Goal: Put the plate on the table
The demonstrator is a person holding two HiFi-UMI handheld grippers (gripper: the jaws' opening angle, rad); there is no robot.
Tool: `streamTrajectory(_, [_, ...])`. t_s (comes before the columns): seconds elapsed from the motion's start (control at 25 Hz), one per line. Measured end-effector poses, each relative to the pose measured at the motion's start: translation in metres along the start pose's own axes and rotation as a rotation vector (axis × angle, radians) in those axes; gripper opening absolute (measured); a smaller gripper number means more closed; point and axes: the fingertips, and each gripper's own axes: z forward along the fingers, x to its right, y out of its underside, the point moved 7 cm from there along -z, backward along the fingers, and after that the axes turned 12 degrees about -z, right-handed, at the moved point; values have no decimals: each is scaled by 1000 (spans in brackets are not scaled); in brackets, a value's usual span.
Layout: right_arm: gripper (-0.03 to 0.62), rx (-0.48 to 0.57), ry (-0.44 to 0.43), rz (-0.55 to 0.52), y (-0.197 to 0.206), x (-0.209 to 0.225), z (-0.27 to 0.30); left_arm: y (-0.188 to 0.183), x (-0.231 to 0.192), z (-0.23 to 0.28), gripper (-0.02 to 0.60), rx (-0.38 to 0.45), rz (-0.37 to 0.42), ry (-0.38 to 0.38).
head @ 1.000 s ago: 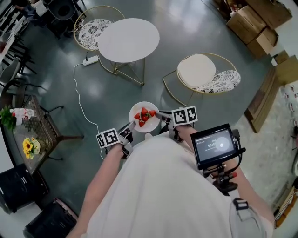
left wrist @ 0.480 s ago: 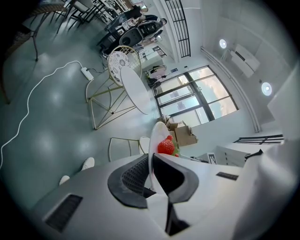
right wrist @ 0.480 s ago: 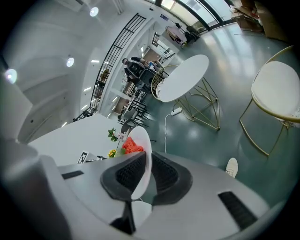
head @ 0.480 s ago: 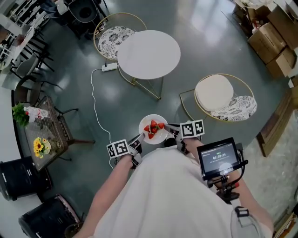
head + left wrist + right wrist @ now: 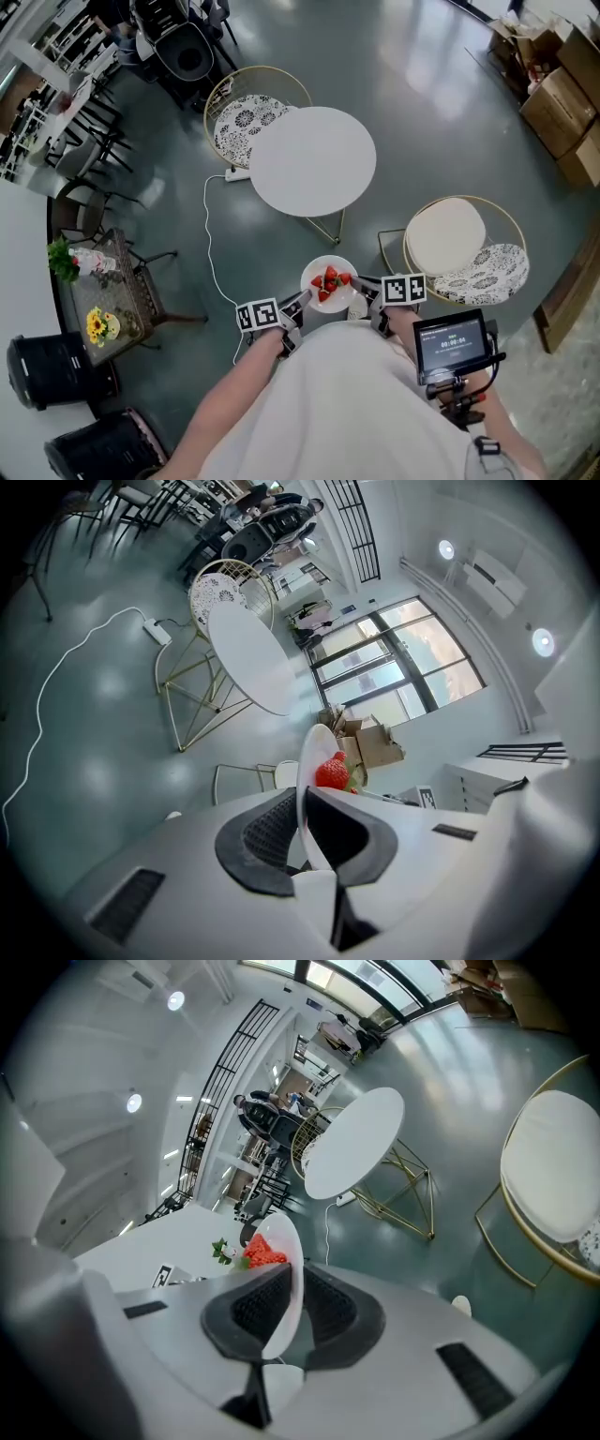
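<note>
left tool (image 5: 300, 301), right tool (image 5: 364, 284): black-and-white marker squares
plate (image 5: 324, 264): white
strawberries (image 5: 330, 280): red, green leaves
counter (image 5: 312, 160), ahead of both tools: white top, gold legs
chair cushion (image 5: 246, 125): white, black floral print
floor (image 5: 450, 122): dark grey-green

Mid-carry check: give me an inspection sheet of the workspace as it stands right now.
Surface: round white table ahead, nothing seen on top.
Job's things: plate with strawberries, held over the floor, not yet on the table.
Clutter: nothing seen.
Grippers: left gripper and right gripper each shut on the plate's rim, on opposite sides.
Cables: white cable across the floor to a power strip by the table.
Surroundings: patterned chair, cream chair, cardboard boxes, side table.
</note>
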Motion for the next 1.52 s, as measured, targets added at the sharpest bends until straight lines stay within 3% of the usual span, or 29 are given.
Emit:
streamTrajectory(0.36, [40, 10, -32, 23, -47, 37, -3, -37, 29, 44, 17, 9, 14, -35])
streamTrajectory(0.76, [40, -22, -8, 39, -80, 58, 25, -80, 19, 65, 17, -16, -9, -35])
streamTrajectory(1.08, [40, -10, 46, 41, -146, 67, 57, -159, 28, 91, 17, -61, 3, 11])
streamTrajectory(1.28, [40, 9, 76, 30, -187, 69, 116, -233, 10, 93, 17, -82, 7, 35])
streamTrajectory(1.52, [40, 22, 106, 28, -205, 62, 119, -253, 20, 95, 17, -116, 14, 48])
